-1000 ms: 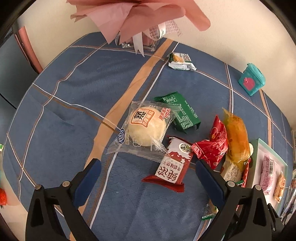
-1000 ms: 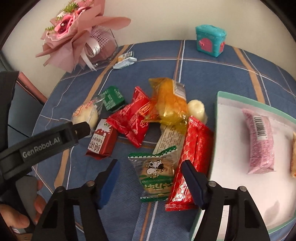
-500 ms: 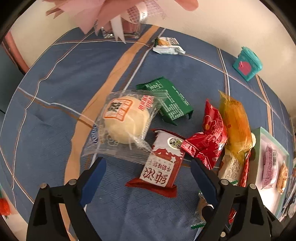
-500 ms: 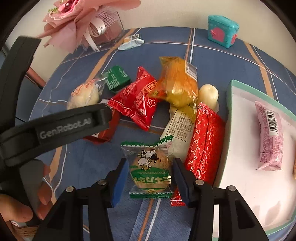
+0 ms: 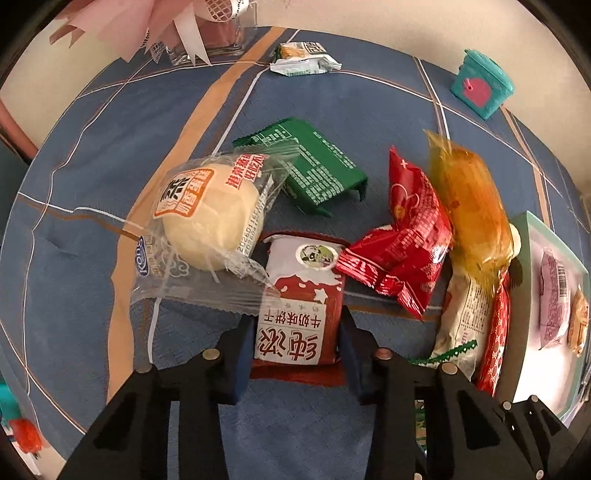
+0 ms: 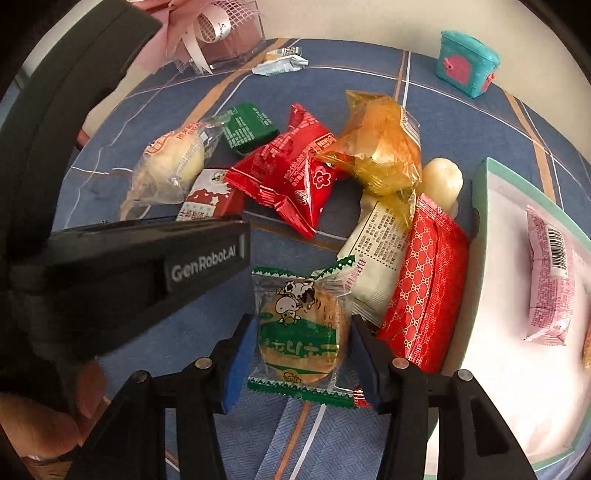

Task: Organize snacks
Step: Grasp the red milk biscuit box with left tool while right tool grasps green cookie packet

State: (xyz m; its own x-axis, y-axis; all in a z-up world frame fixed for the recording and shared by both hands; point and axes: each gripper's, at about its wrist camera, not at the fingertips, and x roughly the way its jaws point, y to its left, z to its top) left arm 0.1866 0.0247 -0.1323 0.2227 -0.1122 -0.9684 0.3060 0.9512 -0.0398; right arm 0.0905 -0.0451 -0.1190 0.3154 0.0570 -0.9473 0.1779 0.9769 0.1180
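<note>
My left gripper point(image 5: 295, 343) is shut on a dark red and white milk biscuit pack point(image 5: 295, 314) that lies on the blue tablecloth. A round bun in clear wrap point(image 5: 210, 218) overlaps the pack's left corner. My right gripper point(image 6: 301, 354) is shut on a green and clear cow-print cracker packet point(image 6: 301, 332). The left gripper's body point(image 6: 122, 266) fills the left of the right wrist view. A white tray with a teal rim point(image 6: 491, 206) at the right holds a pink packet point(image 6: 550, 280).
A green packet point(image 5: 314, 166), a red packet point(image 5: 410, 236), an orange wrapped cake point(image 5: 472, 199), a white packet point(image 6: 376, 258) and a long red patterned packet point(image 6: 424, 288) lie heaped together. A teal toy box point(image 6: 465, 62), a small green-white packet point(image 5: 303, 59) and a pink bouquet in a clear holder point(image 5: 218, 33) stand at the back.
Both grippers moved down and forward and closed: the left onto the milk biscuit pack, the right onto the cow-print cracker packet.
</note>
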